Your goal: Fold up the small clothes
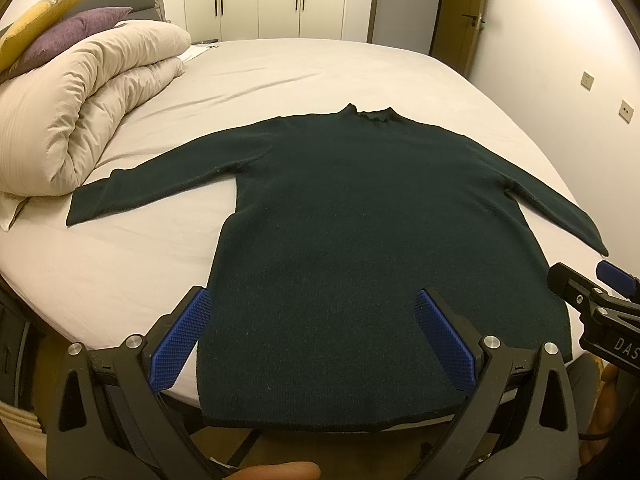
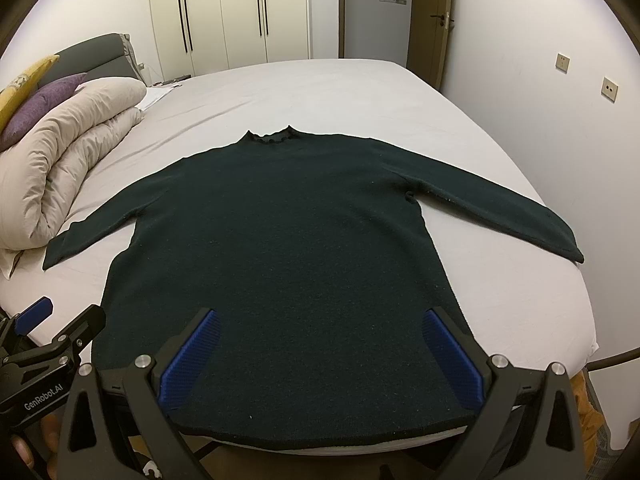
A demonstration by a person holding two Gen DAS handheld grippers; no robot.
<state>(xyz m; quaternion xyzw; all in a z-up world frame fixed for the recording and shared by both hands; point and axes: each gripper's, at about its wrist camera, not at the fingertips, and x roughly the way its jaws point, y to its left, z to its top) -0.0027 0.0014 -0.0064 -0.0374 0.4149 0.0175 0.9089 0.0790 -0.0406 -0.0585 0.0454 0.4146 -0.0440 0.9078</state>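
Note:
A dark green long-sleeved sweater lies flat on the bed, collar far, hem at the near edge, both sleeves spread out. It also shows in the right wrist view. My left gripper is open and empty, hovering over the hem's left part. My right gripper is open and empty over the hem's right part. The right gripper shows at the right edge of the left wrist view; the left gripper shows at the lower left of the right wrist view.
The bed has a light sheet. A rolled beige duvet with purple and yellow pillows lies at the left, near the left sleeve cuff. Wardrobes and a door stand behind. A wall runs along the right.

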